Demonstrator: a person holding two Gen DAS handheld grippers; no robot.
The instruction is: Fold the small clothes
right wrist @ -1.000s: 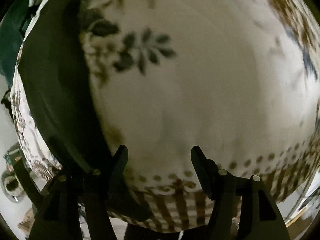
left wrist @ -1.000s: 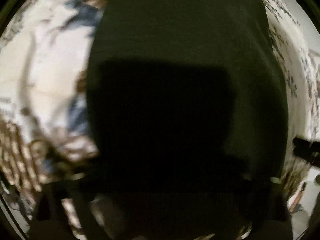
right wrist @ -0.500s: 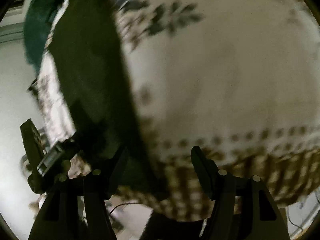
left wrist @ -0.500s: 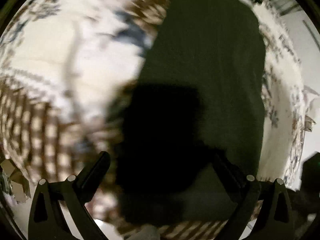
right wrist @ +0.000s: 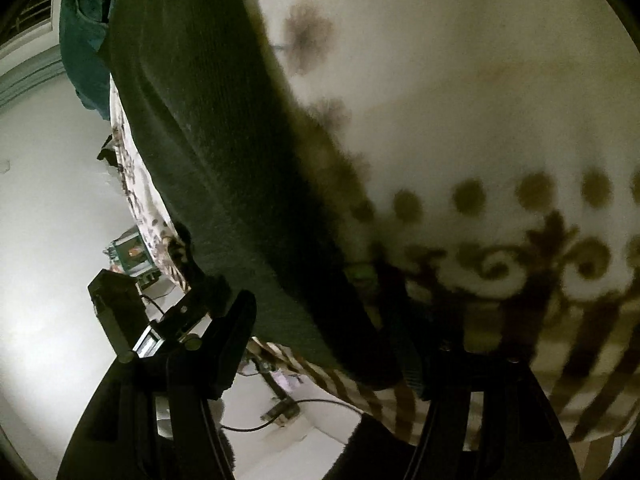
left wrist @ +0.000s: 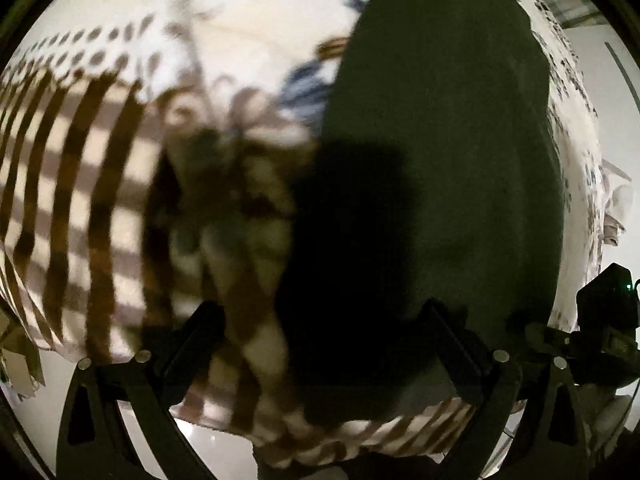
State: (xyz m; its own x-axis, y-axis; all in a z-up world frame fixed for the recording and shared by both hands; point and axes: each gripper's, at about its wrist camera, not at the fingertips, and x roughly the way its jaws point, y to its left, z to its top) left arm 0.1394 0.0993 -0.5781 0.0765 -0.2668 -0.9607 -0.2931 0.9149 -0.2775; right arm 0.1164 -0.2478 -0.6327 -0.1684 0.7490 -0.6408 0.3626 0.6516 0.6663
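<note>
A dark green garment [left wrist: 440,140] lies flat on the patterned bedspread [left wrist: 80,180]. My left gripper [left wrist: 324,340] hangs open just above the garment's near left edge, which runs beneath the gap between the fingers. In the right wrist view the same garment [right wrist: 208,140] stretches away to the upper left. My right gripper [right wrist: 324,344] is open low over its near right corner, and the cloth's edge lies under the gap with the pads apart from it. The right gripper [left wrist: 600,320] shows at the left view's right edge, and the left gripper [right wrist: 120,308] shows at the right view's left.
The bedspread [right wrist: 480,120] is white with brown dots, scrolls and checks, and its near edge hangs over a pale floor [right wrist: 48,200]. A teal cloth [right wrist: 80,40] lies at the bed's far end. Cables [right wrist: 280,412] and a small box [right wrist: 132,252] sit on the floor.
The left gripper slid left off the garment, so its open fingers now show. The right gripper sank and tipped toward the garment's near corner, which now lies between its fingers.
</note>
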